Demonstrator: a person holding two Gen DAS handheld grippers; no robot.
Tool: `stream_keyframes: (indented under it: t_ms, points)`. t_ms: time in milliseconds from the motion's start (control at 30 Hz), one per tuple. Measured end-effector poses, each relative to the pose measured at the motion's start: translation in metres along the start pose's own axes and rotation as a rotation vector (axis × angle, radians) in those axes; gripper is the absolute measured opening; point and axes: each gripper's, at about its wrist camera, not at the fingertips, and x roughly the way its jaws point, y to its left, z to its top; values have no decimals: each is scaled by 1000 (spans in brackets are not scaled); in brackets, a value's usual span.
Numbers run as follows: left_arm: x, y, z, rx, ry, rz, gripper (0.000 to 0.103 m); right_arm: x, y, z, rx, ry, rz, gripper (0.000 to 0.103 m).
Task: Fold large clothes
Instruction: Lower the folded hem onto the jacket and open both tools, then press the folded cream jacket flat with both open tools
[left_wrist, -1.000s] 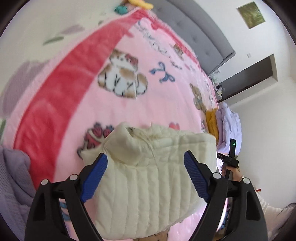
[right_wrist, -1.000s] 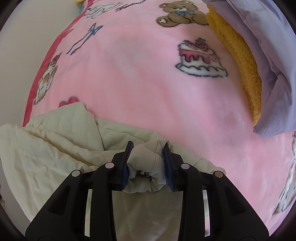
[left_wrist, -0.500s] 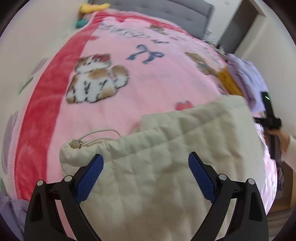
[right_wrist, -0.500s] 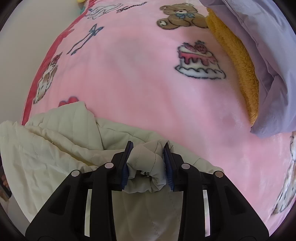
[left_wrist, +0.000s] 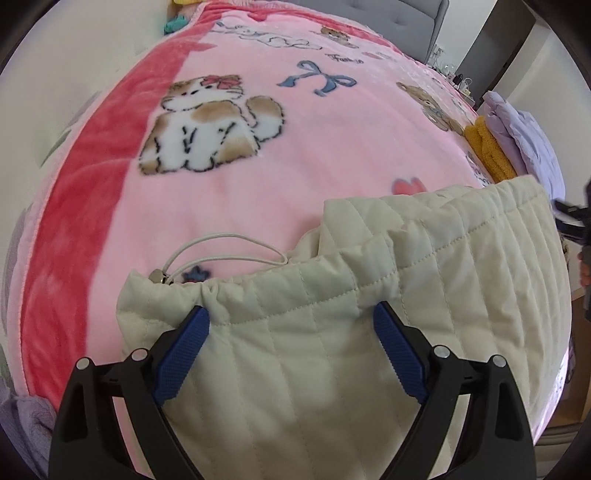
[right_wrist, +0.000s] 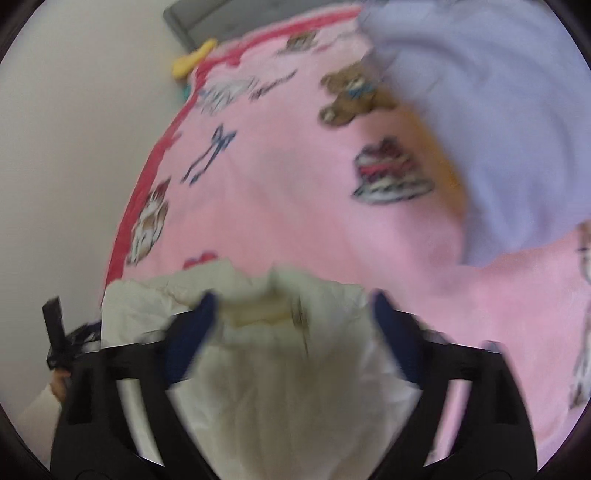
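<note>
On the bed's pink blanket (left_wrist: 332, 155): cream quilted jacket (left_wrist: 332, 369) | left hand-held gripper (left_wrist: 291, 325) released over hem; drawcord (left_wrist: 221, 254) seen here only | right hand-held gripper (right_wrist: 291, 314) just sprang open, blurred | blanket bare beyond.

Your left gripper (left_wrist: 291, 321) points steeply down with its jaws spread wide, blue pads (left_wrist: 397, 354) clear on both sides and pressing on nothing. Your right gripper (right_wrist: 291, 310) also tilts downward; its jaws have just sprung open and now stand wide apart, gripping nothing, though that view is blurred. In the right wrist view, your left hand (right_wrist: 59, 384) and a pale sleeve (right_wrist: 35, 417) show at the lower left edge.
</note>
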Motion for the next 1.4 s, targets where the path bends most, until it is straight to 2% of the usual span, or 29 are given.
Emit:
stream_keyframes:
  t_ms: [133, 200, 300, 333, 367, 400, 467, 533, 633, 667, 733, 800, 900, 967, 1167, 1300, 1333, 1367, 1400]
  points:
    - [-6, -5, -3, -2, -41, 32, 90, -47, 11, -4, -86, -167, -74, 95]
    - [-11, -8, -4, -2, -63, 48, 90, -54, 39, -9, -265, -217, -155, 95]
    - [-31, -9, -4, -41, -114, 26, 89, -42, 89, -19, -557, -215, -156, 94]
    - [-41, -9, -5, -59, -141, 8, 88, -34, 116, -28, -695, -221, -135, 84]
    - [-56, -11, -6, -74, -182, -26, 88, -28, 138, -36, -815, -222, -108, 61]
    - [-74, -17, -7, -57, -227, -59, 88, -23, 156, -44, -909, -216, -75, 53]
    - [-99, -40, -7, 39, -298, -61, 88, -9, 192, -59, -1076, -212, -3, 51]
    - [-113, -77, -7, 209, -337, -55, 88, 2, 213, -75, -1231, -220, 44, 51]
    - [-97, -124, -5, 450, -272, -80, 88, 19, 224, -89, -1373, -179, 78, 51]
    - [-86, -132, -4, 496, -240, -94, 87, 24, 221, -92, -1412, -162, 82, 49]
    - [-58, -144, -2, 568, -155, -102, 79, 31, 211, -92, -1445, -123, 110, 49]
    - [-35, -145, 2, 588, -84, -116, 79, 37, 203, -89, -1434, -70, 140, 49]
    - [-9, -133, 12, 529, -2, -199, 80, 53, 186, -77, -1346, 43, 157, 52]
    - [3, -127, 12, 506, 41, -226, 81, 67, 172, -66, -1237, 105, 206, 52]
    - [26, -121, 2, 507, 65, -238, 81, 92, 157, -73, -1181, 137, 231, 52]
    - [16, -117, 10, 476, 64, -248, 81, 92, 160, -72, -1139, 159, 242, 54]
    - [10, -116, 12, 468, 50, -236, 81, 84, 163, -66, -1116, 148, 244, 56]
    - [-5, -115, 12, 456, 10, -195, 81, 72, 165, -62, -1093, 122, 236, 64]
    - [-19, -112, 10, 447, -32, -156, 81, 58, 166, -60, -1078, 80, 223, 67]
